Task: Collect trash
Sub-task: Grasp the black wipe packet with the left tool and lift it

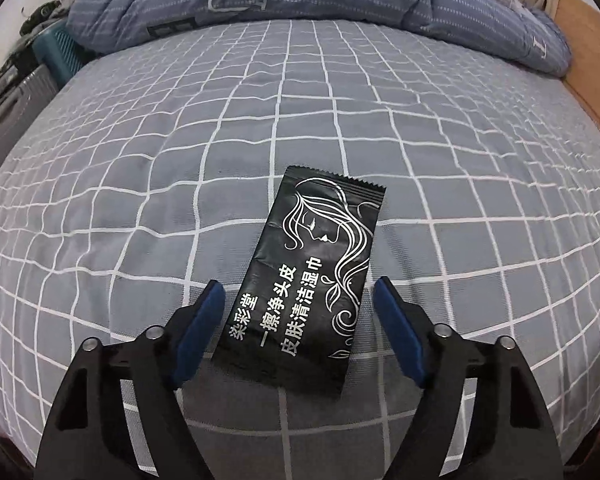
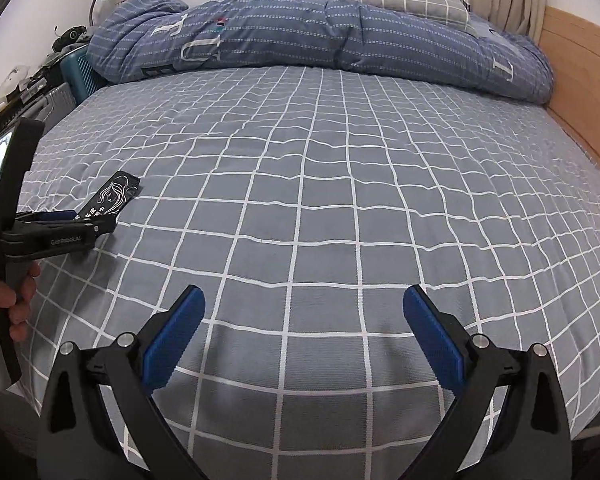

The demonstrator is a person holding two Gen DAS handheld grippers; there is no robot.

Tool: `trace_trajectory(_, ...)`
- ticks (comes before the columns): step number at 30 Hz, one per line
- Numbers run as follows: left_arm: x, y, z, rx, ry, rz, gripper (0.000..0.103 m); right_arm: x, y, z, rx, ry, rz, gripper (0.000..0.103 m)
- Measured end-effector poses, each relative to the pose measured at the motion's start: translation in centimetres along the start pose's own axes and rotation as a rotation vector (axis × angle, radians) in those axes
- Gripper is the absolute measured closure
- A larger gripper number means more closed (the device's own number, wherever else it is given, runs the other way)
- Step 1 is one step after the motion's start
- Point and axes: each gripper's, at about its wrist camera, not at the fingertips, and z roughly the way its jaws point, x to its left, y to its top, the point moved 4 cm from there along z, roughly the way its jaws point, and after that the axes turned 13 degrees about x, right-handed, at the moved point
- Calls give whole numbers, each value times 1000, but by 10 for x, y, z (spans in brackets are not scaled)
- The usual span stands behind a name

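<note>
You're set to pinch the wrapper (image 1: 306, 276).
It lies flat on the bed (image 1: 440, 168), between your left gripper's (image 1: 300, 292) spread fingers (image 1: 202, 320), untouched; close them. Right gripper (image 2: 304, 300) gapes empty.

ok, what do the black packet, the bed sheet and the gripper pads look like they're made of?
Black packet: looks like thin plastic or foil film, slightly glossy; crinkles and a serrated sealed end show.
Bed sheet: woven fabric, matte grey with white grid lines; soft ripples, visible weave.
Left gripper pads: blue, matte, possibly rubber or foam; the right gripper has ribbed ones. Exact material unclear.
</note>
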Motion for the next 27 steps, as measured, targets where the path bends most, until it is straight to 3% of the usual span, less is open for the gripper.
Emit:
trace_trajectory(9,6,-1,3,-7,12,-12,44,-3,2,-1,-3,4,10,8)
trace_trajectory(10,7,-2,2,-8,12,-14,49,-3,2,-1,-3,3,10,8)
trace_trajectory(19,5,-3,1,-23,38,2,68,-3,2,-2,-4,4,11,8)
trace_trajectory(27,5,-4,-13,-52,29,-16,72,-6,3,-5,-9,5,24,8)
